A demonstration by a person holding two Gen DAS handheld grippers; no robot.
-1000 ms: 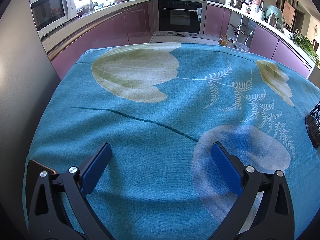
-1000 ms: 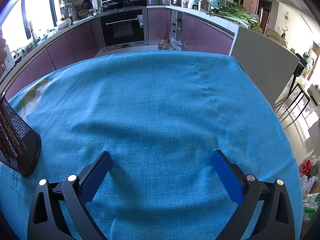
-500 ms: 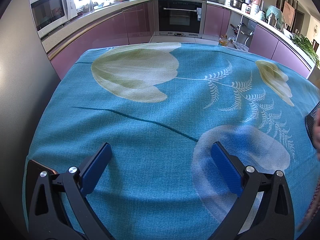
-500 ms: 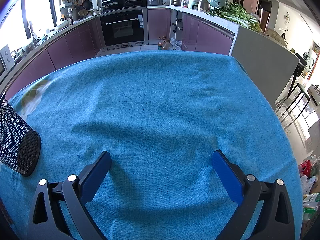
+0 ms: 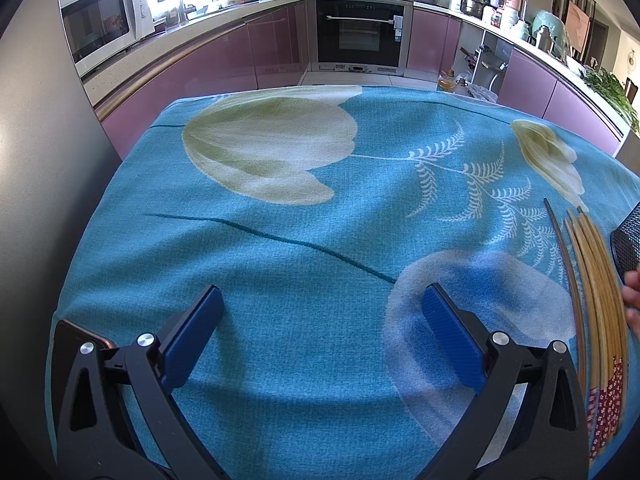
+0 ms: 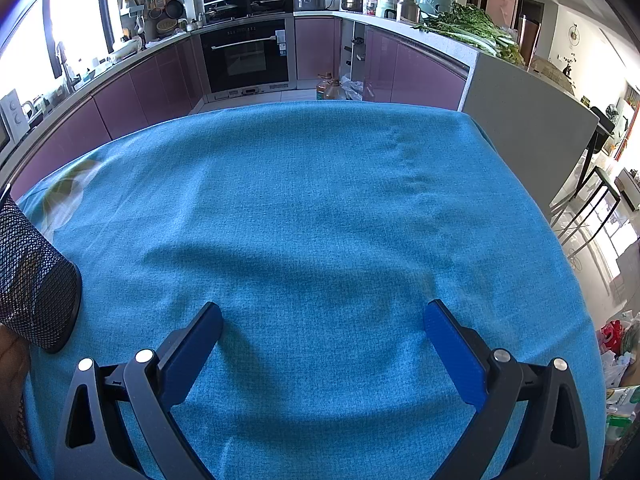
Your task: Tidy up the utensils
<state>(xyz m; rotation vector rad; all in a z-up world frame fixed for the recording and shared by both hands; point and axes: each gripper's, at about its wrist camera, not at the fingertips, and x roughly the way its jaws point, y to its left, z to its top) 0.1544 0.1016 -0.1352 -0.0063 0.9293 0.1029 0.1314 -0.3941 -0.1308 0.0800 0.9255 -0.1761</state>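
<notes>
Bamboo chopsticks fanned on blue tablecloth beside mesh holder, likely staged for loading. Left gripper and right gripper both spread wide, empty, hovering.

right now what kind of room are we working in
A home kitchen, most likely: a built-in oven sits among pink cabinets, a microwave stands on the counter, and leafy greens lie on the worktop. The work surface is a table under a blue floral tablecloth.
</notes>
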